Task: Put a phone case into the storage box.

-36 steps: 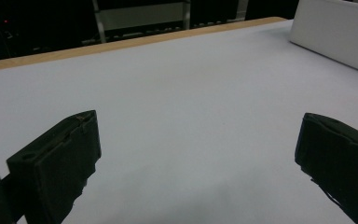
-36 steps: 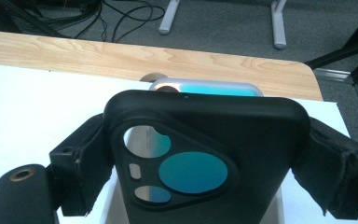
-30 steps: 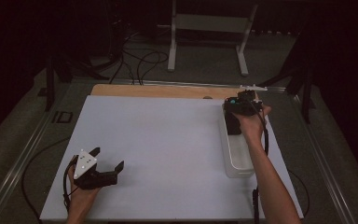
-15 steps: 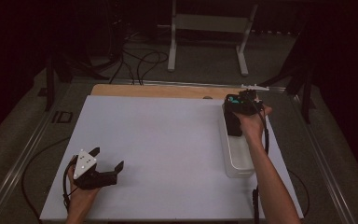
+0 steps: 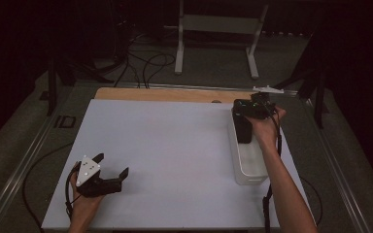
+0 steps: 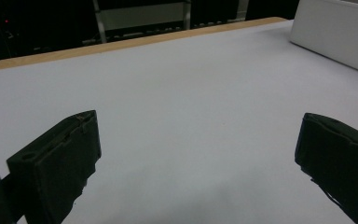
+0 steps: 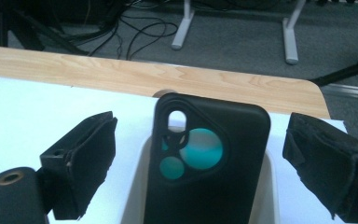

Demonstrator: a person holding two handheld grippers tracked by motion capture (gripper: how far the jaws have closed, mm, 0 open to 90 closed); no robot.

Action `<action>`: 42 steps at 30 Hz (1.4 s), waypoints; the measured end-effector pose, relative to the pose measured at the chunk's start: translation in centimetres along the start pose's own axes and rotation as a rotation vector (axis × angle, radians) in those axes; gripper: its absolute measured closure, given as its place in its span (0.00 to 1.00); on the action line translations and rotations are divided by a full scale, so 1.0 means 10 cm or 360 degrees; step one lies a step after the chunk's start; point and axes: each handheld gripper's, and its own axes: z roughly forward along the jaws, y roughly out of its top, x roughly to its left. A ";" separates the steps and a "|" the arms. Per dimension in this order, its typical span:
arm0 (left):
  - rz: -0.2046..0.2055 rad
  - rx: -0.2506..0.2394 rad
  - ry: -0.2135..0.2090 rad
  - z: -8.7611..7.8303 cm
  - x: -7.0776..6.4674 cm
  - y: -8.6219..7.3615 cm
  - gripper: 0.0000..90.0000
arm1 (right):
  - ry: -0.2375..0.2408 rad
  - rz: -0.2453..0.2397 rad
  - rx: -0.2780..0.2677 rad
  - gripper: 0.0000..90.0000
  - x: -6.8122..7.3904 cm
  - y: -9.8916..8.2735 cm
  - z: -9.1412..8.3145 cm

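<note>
High view, right gripper [image 5: 246, 112]: at the right of the frame, over the far end of the clear box [image 5: 249, 167].
Right gripper view, phone case [image 7: 205, 168]: black, standing up in the middle of the frame, between the two jaws and not touching them. Its round holes show blue-green.
Right jaws: wide apart, holding nothing.
Box: a long clear tub at the right side of the white mat [image 5: 170, 155]. The phone case stands in its far end.
Left gripper [image 5: 110, 175]: lower left of the high view, low over the mat.
Left jaws: wide apart, holding nothing, with only the white mat between them.
Table [image 5: 160, 94]: a wood edge shows past the mat's far side.
</note>
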 end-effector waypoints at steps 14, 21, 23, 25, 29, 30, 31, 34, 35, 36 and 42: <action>-0.0001 0.0013 -0.0012 0.00 0.00 0.00 0.01 | 0.0208 -0.0139 -0.0050 0.11 0.16 -0.15 -0.36; -0.0008 0.0021 -0.0015 0.00 0.00 0.01 0.01 | 0.0301 -0.0228 -0.0054 0.11 0.27 -0.26 -0.53; -0.0014 0.0022 -0.0015 0.00 0.01 0.01 0.01 | 0.0310 -0.0245 -0.0058 0.11 0.28 -0.27 -0.55; -0.0018 0.0026 -0.0001 0.00 0.01 0.01 0.01 | 0.0326 -0.0268 -0.0070 0.11 0.32 -0.31 -0.60; -0.0031 0.0030 0.0004 -0.01 0.02 0.01 0.00 | 0.0361 -0.0274 -0.0085 0.10 0.34 -0.35 -0.66; -0.0031 0.0030 0.0004 -0.01 0.03 0.01 0.00 | 0.0383 -0.0277 -0.0097 0.10 0.34 -0.38 -0.70; -0.0033 0.0031 0.0004 -0.01 0.02 0.01 0.00 | 0.0385 -0.0273 -0.0099 0.10 0.35 -0.39 -0.71; -0.0032 0.0035 0.0003 0.00 0.02 0.01 0.00 | 0.0411 -0.0269 -0.0123 0.10 0.36 -0.44 -0.77; -0.0032 0.0036 0.0001 0.00 0.03 0.01 0.00 | 0.0415 -0.0270 -0.0126 0.10 0.37 -0.46 -0.79; -0.0032 0.0037 0.0004 0.00 0.03 0.01 0.00 | 0.0422 -0.0272 -0.0129 0.10 0.37 -0.48 -0.80; -0.0044 0.0035 0.0013 -0.01 0.04 0.01 0.00 | 0.0463 -0.0279 -0.0177 0.10 0.40 -0.62 -0.92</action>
